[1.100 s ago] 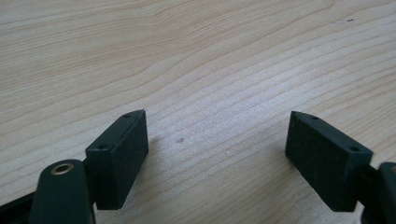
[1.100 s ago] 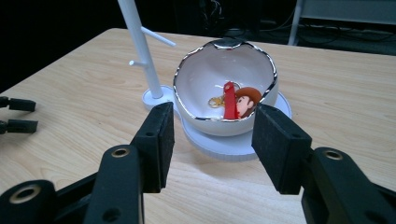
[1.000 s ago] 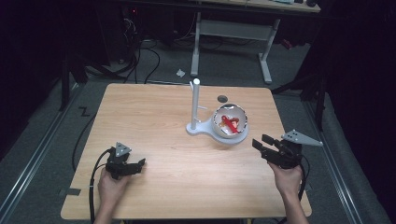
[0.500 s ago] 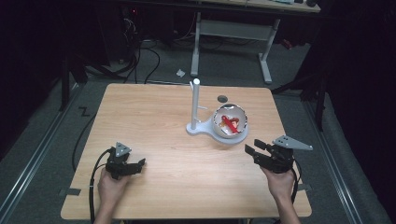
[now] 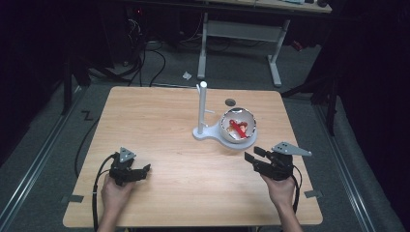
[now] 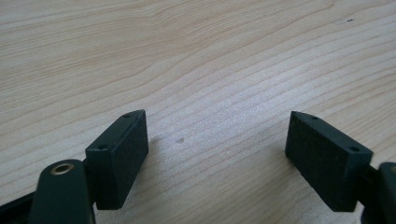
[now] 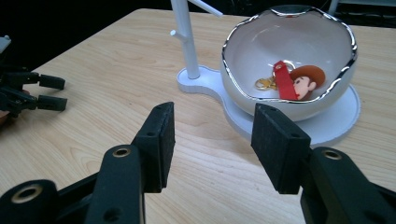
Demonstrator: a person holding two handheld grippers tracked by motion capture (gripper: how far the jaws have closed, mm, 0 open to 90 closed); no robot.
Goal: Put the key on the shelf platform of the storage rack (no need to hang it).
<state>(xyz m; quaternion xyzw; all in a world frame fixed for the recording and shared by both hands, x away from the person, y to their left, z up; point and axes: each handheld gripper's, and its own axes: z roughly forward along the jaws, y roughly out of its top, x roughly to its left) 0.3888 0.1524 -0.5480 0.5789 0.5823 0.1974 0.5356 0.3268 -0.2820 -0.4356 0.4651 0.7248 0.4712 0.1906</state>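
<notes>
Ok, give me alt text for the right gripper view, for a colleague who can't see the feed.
The right gripper, jaws open and empty, points at a white bowl on a white stand with an upright post. In the bowl lies a keychain with a red strap, gold clasp and cartoon head. The left gripper sits far left on the wooden table.

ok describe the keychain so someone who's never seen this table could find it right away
On the wooden table, find the white stand with the upright post toward the far right. Its base carries a white, silver-rimmed bowl. The keychain lies inside: red strap, gold clasp and a brown-haired cartoon head, the sole colourful item there.
</notes>
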